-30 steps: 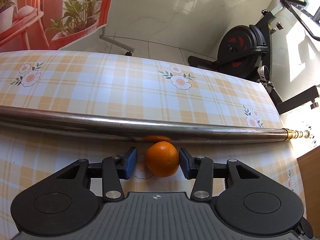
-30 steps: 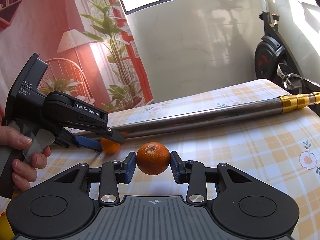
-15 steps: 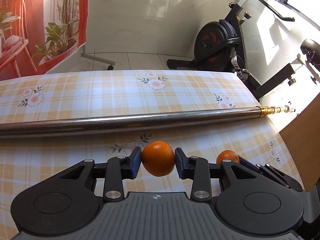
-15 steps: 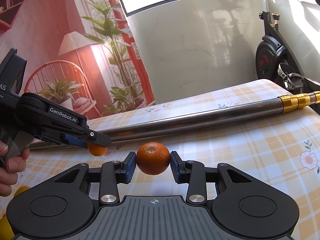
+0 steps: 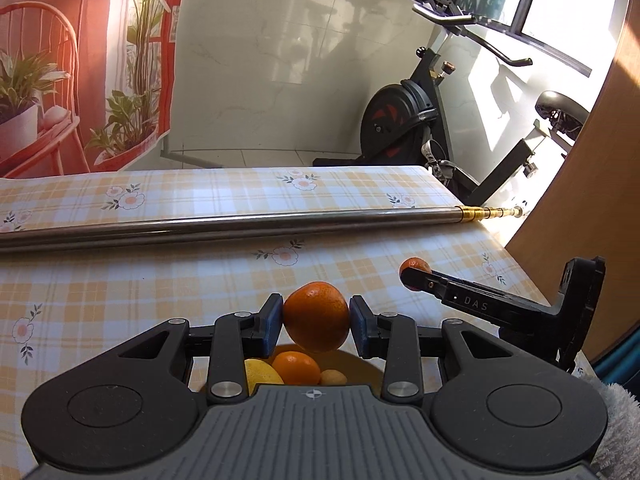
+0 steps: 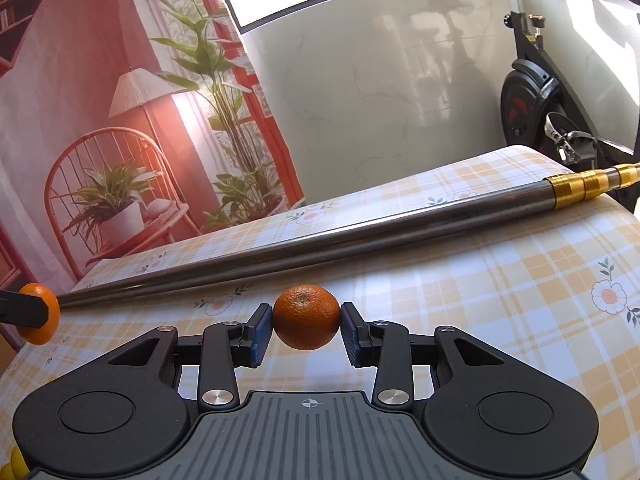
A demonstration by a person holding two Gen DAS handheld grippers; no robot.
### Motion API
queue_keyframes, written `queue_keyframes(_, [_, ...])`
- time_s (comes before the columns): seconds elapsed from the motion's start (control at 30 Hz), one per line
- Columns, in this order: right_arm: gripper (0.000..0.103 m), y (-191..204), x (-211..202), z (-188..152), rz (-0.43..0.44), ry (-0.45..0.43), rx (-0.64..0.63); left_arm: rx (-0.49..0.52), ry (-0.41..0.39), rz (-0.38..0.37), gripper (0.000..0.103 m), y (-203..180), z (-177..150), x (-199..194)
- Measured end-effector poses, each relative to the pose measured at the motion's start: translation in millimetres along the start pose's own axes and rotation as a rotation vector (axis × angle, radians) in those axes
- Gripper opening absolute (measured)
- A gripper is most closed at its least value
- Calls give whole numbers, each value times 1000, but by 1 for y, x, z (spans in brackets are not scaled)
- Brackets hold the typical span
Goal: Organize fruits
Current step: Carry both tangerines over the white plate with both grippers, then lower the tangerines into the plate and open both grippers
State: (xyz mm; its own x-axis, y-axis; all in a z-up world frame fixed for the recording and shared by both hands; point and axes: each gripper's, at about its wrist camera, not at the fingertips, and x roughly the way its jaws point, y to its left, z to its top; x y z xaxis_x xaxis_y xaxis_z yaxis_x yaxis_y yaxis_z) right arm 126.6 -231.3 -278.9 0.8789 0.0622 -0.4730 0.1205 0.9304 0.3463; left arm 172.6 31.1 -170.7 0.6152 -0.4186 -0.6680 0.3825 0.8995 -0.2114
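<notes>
- Since one second ago your left gripper (image 5: 316, 317) has closed its jaws onto the orange (image 5: 316, 316) that sat between them next to the pole, lifted it from the cloth and carried it toward you, and it now hangs above a yellow bowl (image 5: 362, 362); your right gripper (image 6: 307, 317) has kept its place.
- Your left gripper is clamped on that orange, with both blue pads (image 5: 270, 329) pressing its sides.
- Directly under it, in the bowl, you can see a lemon (image 5: 260, 372), a second orange fruit (image 5: 296, 367) and a small yellowish fruit (image 5: 334, 377); the gripper body hides the rest of the bowl.
- Your right gripper is clamped on a mandarin (image 6: 306, 317), its pads touching both sides; the fruit looks to be just above the checked tablecloth (image 6: 500, 300).
- In the left wrist view the right gripper comes in from the right side, and its mandarin is at the tip, above the cloth.
- In the right wrist view the left gripper's finger and its orange show at the left edge, cut by the frame.
- Further away, a long steel pole (image 5: 240, 229) with a brass-coloured end (image 6: 586, 187) lies across the table, well apart from both fruits.
- Behind the table stand an exercise bike (image 5: 408, 120) near the white wall and a printed backdrop (image 6: 120, 120) with a lamp, a chair and plants.
</notes>
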Motion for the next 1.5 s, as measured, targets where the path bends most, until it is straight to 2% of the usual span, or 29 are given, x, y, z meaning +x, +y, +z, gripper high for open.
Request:
queue_keyframes(0.1, [34, 4, -12, -4, 13, -3, 48, -34, -7, -4, 38, 3, -10, -14])
queue_keyframes(0.27, [34, 29, -38, -7, 30, -23, 9, -70, -31, -13, 38, 8, -22, -29])
queue_keyframes(0.47, [34, 63, -66, -15, 54, -9, -55, -100, -41, -35, 38, 9, -37, -42])
queue_keyframes(0.73, [34, 86, -91, -34, 71, 13, -51, -125, 3, -38, 38, 10, -64, -48])
queue_keyframes(1.0, [34, 99, -103, -42, 87, 40, -70, -77, 77, -70, 38, -2, -85, -42])
queue_keyframes(1.27, [34, 108, -108, -53, 108, 68, -91, -57, 124, -34, 38, -2, -96, -37])
queue_keyframes(1.5, [34, 107, -107, -55, 111, 78, -89, 23, 146, -6, 38, -14, -102, -31])
